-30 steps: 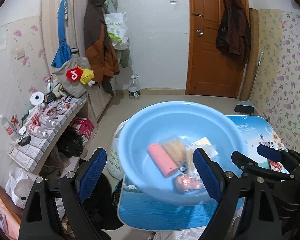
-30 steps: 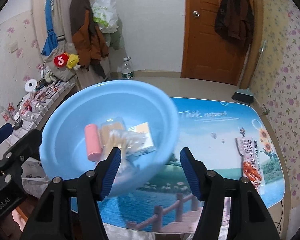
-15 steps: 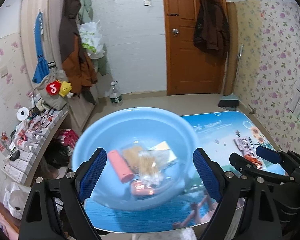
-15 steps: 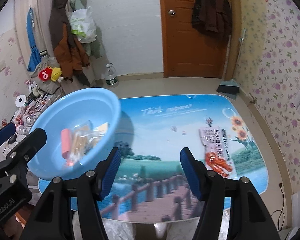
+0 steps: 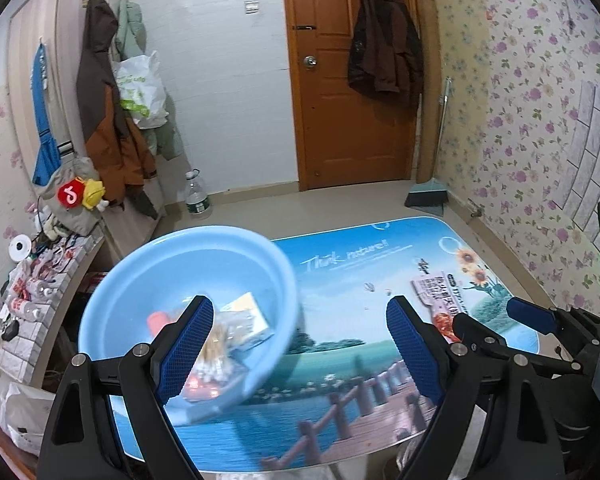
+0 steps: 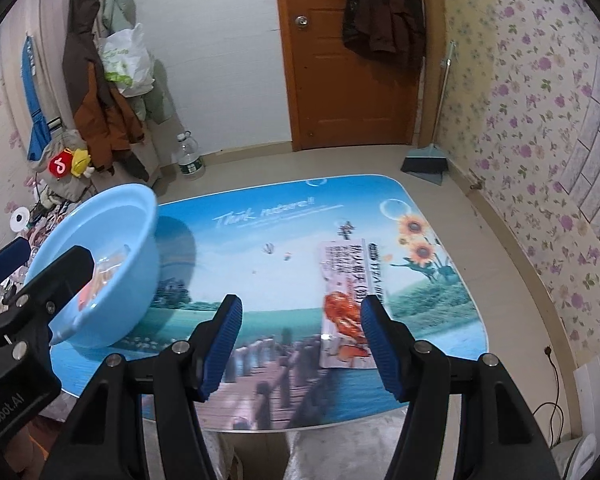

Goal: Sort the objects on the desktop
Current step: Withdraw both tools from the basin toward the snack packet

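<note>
Both grippers spread wide over the table, nothing held.

Left gripper (image 5: 300, 344) gapes above the table (image 5: 340, 400); the blue basin (image 5: 188, 264) sits at its nine o'clock, holding blurred packets and a pink tube (image 5: 156, 322). Right gripper (image 6: 300, 340) hangs spread, the snack packet (image 6: 346, 300) lying flat at one o'clock, just beside its right finger.

Compared with the earlier frames, the blue basin (image 5: 188, 304) no longer fills the space between the left gripper (image 5: 300, 352) fingers; it now lies at the left finger and beyond. In the right wrist view the basin (image 6: 100, 264) has shifted fully left of the right gripper (image 6: 300, 344). The snack packet (image 6: 346, 300), previously well right of that gripper, now lies just ahead of its right finger.
</note>
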Demonstrator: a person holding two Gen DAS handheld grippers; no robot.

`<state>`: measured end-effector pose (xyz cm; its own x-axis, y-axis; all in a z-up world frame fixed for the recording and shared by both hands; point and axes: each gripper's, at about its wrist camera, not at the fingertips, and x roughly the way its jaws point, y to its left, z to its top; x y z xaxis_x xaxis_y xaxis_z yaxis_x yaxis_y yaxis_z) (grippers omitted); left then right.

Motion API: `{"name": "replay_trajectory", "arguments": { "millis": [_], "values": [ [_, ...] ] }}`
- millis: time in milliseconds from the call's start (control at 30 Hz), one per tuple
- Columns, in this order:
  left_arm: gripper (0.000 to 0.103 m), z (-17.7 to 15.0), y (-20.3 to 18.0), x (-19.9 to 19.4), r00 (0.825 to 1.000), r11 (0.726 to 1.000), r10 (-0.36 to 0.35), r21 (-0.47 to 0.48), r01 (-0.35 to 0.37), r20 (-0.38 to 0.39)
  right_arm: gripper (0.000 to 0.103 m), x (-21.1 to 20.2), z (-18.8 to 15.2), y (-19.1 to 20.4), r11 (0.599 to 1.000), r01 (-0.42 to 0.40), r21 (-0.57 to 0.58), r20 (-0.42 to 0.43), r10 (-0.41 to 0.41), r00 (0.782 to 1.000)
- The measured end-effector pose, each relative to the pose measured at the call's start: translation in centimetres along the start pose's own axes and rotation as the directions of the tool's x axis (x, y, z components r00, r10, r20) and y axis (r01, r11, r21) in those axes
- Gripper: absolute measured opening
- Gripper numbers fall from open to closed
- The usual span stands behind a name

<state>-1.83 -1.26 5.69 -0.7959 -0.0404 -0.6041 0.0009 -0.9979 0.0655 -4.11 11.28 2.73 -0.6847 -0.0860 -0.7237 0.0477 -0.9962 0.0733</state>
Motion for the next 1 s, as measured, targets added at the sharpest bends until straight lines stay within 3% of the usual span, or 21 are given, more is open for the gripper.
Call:
{"name": "replay_trajectory", "arguments": {
  "millis": [700, 1000],
  "values": [
    [0.09, -0.7, -5.6, 2.8, 0.998, 0.997, -0.042, 0.056, 0.045, -0.054, 0.063, 3.3, -1.6, -6.1, 0.996, 0.022, 0.086, -0.065, -0.016, 0.998],
    [0.09, -1.5, -6.2, 4.5, 0.994, 0.997, -0.051, 0.058, 0.057, -0.095, 0.063, 5.7, -2.7, -6.7, 0.996, 0.012, 0.093, -0.104, -0.002, 0.995]
  ]
}}
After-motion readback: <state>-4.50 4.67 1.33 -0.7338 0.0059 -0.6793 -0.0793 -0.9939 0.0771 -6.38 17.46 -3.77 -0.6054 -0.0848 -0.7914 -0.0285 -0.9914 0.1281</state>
